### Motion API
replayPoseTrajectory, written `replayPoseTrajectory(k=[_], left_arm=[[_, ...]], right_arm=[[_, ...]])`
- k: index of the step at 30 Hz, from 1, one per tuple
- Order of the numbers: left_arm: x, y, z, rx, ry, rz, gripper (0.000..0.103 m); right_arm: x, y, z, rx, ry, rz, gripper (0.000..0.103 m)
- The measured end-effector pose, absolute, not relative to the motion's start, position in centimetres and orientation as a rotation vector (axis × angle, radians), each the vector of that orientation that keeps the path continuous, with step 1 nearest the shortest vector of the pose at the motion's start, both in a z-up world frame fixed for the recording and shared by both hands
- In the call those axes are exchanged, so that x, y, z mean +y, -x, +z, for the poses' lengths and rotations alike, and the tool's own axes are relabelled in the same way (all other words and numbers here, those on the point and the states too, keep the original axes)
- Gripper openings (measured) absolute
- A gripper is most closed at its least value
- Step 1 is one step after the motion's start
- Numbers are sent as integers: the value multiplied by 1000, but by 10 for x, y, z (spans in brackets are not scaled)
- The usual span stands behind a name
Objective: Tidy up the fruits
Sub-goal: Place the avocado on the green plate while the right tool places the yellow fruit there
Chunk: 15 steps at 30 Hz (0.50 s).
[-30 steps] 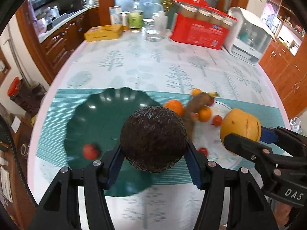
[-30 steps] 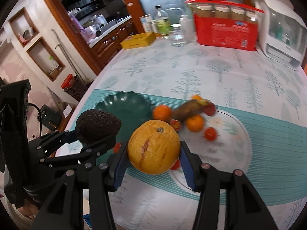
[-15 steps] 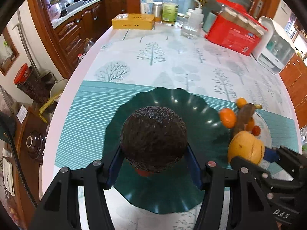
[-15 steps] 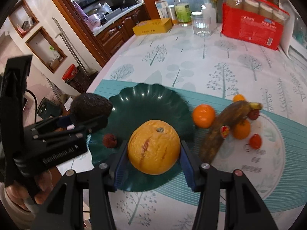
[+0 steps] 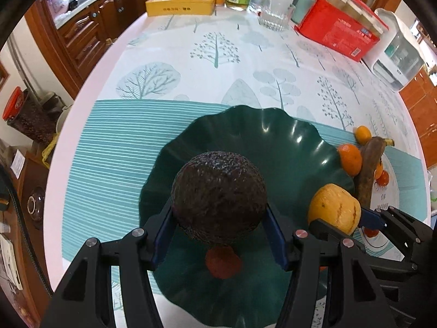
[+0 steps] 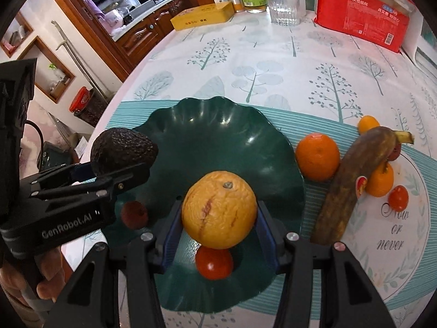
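My left gripper (image 5: pixel 218 224) is shut on a dark bumpy avocado (image 5: pixel 218 196) and holds it over the dark green scalloped plate (image 5: pixel 273 136). My right gripper (image 6: pixel 218 224) is shut on a large yellow-orange orange (image 6: pixel 219 209) above the same plate (image 6: pixel 213 125). On the plate lie a dull red lychee-like fruit (image 5: pixel 222 262) and a red tomato (image 6: pixel 214 262). The avocado (image 6: pixel 123 150) and the left gripper (image 6: pixel 82 188) show at the left in the right wrist view. The orange (image 5: pixel 334 207) shows at the right in the left wrist view.
A mandarin (image 6: pixel 318 157), an overripe brown banana (image 6: pixel 347 186), small oranges (image 6: pixel 379 180) and a small tomato (image 6: pixel 398 198) lie by the white printed plate (image 6: pixel 409 246) on the right. A yellow box (image 6: pixel 202 16), bottle, glass (image 6: pixel 284 8) and red package (image 6: pixel 363 13) stand at the table's far edge.
Both grippers have moved left from the white plate to above the green plate, carrying the avocado and the orange, and have come lower and closer to it.
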State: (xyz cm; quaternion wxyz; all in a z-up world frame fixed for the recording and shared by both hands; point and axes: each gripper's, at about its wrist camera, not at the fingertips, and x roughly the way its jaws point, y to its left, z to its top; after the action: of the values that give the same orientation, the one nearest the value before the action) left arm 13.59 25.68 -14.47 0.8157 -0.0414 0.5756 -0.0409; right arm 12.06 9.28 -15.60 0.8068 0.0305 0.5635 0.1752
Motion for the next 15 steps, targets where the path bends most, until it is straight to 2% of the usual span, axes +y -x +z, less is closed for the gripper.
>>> replayPoseTrajectory(k=[8, 10, 11, 12, 15], left_arm=[[258, -141, -154, 1252, 102, -85, 61], [257, -141, -148, 1226, 92, -87, 74], [257, -140, -142, 1211, 95, -90, 86], [257, -140, -138, 1200, 101, -93, 93], [255, -138, -125, 1165, 105, -98, 93]], right_arm=[[95, -122, -157, 1192, -31, 383, 54], [95, -121, -155, 1190, -20, 387, 56], [95, -121, -155, 1191, -19, 387, 57], [94, -120, -154, 1192, -22, 386, 57], [91, -117, -150, 1188, -34, 391, 57]])
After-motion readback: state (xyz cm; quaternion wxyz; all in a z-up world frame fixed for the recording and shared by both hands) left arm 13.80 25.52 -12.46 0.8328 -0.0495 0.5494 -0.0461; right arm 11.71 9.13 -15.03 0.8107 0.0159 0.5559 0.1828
